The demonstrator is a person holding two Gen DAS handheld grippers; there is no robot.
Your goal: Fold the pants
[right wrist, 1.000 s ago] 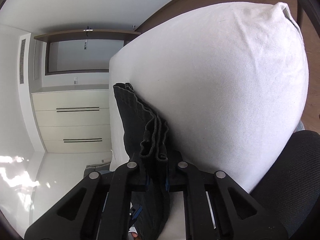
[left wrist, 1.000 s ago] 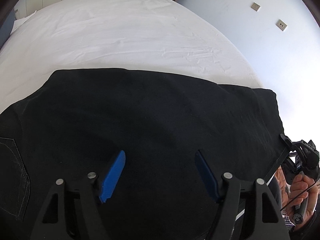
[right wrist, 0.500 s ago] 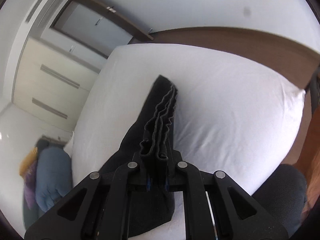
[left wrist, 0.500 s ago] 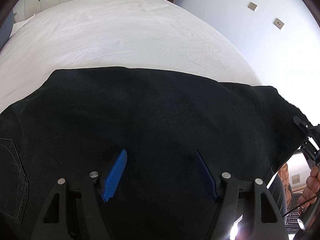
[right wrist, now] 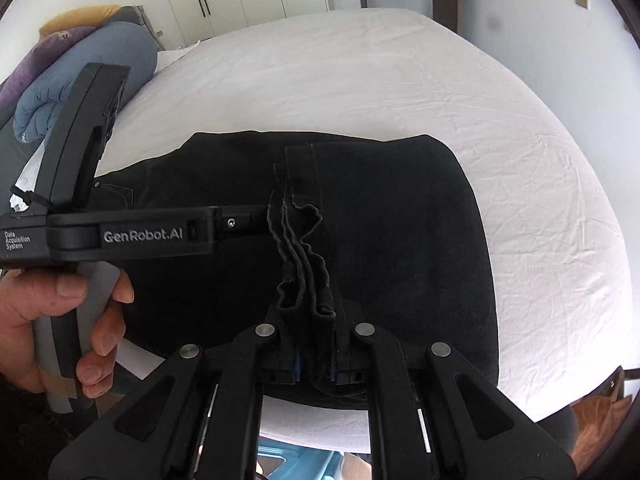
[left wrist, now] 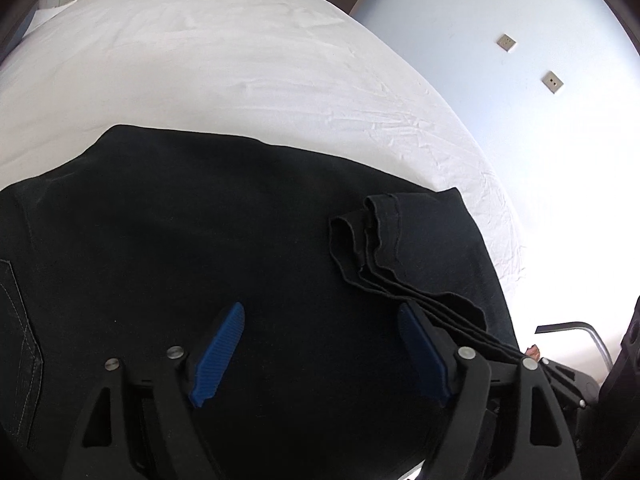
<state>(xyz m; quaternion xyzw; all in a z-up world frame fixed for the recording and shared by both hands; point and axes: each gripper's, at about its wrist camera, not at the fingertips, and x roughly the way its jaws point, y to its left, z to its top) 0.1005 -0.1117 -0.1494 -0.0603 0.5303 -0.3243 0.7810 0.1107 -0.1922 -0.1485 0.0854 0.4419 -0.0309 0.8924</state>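
Black pants (left wrist: pixel 240 240) lay spread on the bed (left wrist: pixel 240 60).
Right gripper (right wrist: pixel 314 364) jaws pinched the bunched hem above the fabric; left gripper (left wrist: pixel 320 350) jaws stood spread over the pants, gripping nothing.

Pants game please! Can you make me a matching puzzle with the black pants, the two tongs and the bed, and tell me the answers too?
Things:
1. left tongs
2. right tongs
3. black pants
4. bed sheet

States:
A. white and wrinkled
B. spread on the bed, one end folded back over the rest
C. open, holding nothing
D. shut on a bunch of cloth

Pairs: 1-C, 2-D, 3-B, 4-A
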